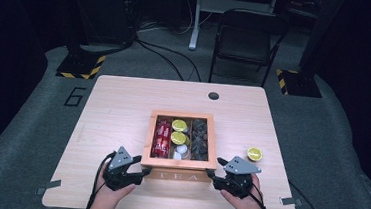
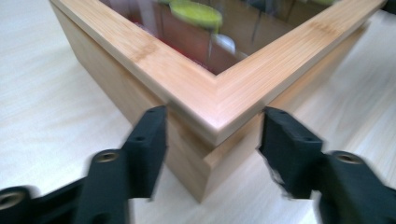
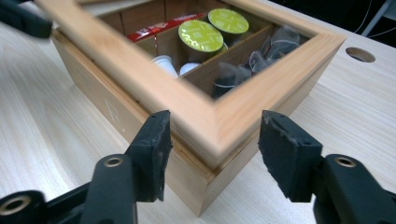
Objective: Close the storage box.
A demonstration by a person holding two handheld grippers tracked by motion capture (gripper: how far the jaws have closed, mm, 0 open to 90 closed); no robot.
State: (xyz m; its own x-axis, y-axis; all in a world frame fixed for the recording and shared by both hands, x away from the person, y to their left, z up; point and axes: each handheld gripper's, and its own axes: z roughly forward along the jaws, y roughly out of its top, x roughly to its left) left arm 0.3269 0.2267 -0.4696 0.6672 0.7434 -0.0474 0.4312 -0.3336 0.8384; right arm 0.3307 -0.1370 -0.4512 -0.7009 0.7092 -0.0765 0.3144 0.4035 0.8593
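Straddling the near left corner of the wooden tea box (image 1: 180, 175), the left gripper (image 1: 141, 167) has its jaws parted; in the left gripper view that corner (image 2: 212, 128) sits between the two black pads with a gap on each side, so nothing is gripped. The box stands in the middle of the surface (image 1: 118, 104), close to the near edge, with its glass-paned lid (image 1: 179, 162) down. Through the pane show red packets (image 1: 161, 138) in the left compartment, green-topped capsules (image 1: 179, 132) in the middle one and dark sachets (image 1: 200, 139) at the right. The right gripper (image 1: 211, 173) brackets the near right corner (image 3: 212, 140) the same way, jaws open and clear of the wood. One loose green capsule (image 1: 254, 153) lies on the surface right of the box.
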